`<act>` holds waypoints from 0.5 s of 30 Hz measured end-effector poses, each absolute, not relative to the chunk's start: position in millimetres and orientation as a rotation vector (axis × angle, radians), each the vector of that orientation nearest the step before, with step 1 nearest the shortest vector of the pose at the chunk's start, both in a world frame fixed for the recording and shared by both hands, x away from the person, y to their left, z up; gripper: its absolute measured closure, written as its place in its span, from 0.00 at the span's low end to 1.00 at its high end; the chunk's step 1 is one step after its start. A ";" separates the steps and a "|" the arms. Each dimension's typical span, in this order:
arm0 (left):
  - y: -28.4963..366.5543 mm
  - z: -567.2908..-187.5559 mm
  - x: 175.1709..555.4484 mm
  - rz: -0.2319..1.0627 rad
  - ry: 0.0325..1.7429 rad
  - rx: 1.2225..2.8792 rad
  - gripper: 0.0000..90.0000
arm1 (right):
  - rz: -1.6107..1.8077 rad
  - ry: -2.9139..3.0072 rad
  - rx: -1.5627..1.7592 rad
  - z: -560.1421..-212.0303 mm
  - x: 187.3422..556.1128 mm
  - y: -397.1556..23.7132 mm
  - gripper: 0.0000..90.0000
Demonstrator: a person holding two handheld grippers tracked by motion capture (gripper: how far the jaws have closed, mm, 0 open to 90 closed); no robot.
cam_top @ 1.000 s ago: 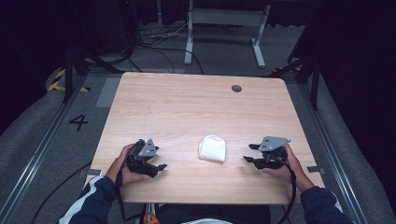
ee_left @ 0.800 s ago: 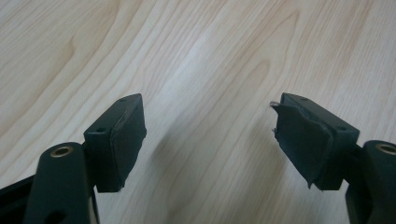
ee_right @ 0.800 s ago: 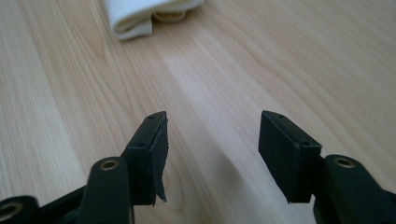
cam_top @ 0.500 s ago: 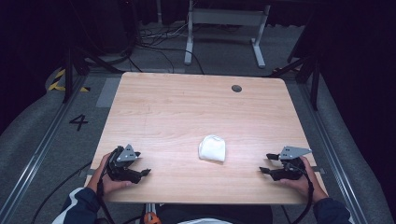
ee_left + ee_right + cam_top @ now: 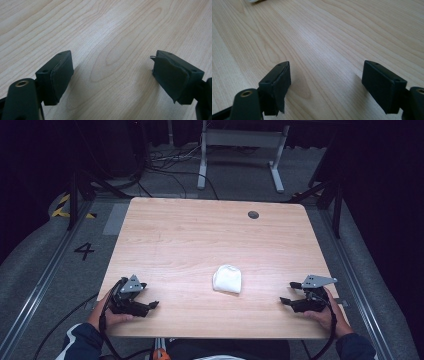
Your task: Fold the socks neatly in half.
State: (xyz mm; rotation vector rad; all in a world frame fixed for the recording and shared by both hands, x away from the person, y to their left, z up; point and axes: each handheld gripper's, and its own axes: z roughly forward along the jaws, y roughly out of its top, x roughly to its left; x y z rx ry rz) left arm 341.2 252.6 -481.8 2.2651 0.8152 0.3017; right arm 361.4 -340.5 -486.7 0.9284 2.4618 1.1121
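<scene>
A small white folded cloth bundle [image 5: 227,279] lies on the wooden table [image 5: 210,235], near the front and a little right of centre. My left gripper [image 5: 150,296] rests low at the front left corner, a good way left of the bundle. Its jaws have just been opening, and the left gripper [image 5: 112,75] has only bare wood between its pads. My right gripper [image 5: 287,292] sits at the front right, its tips pointing toward the bundle. Its jaws have also just been opening; the right gripper [image 5: 325,82] holds nothing. A sliver of the white bundle [image 5: 253,0] shows at the top edge.
A round dark grommet [image 5: 253,214] sits in the table's far right part. Beyond the table stand a white metal frame [image 5: 240,150] and cables on the grey floor. A marked "4" [image 5: 84,251] is on the floor to the left.
Both grippers have drawn back from beside the white bundle, outward and toward the near table edge, and their jaws stand wider. The bundle has stayed in place.
</scene>
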 end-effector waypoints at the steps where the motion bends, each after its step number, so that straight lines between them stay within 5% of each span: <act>1: 252.5 -481.9 341.2 0.296 0.817 2.264 0.19 | 1.113 2.462 0.929 -486.8 361.6 -340.6 0.26; 15: 252.6 -481.8 341.6 0.293 0.812 2.268 0.18 | 1.105 2.459 0.931 -486.8 362.0 -340.4 0.25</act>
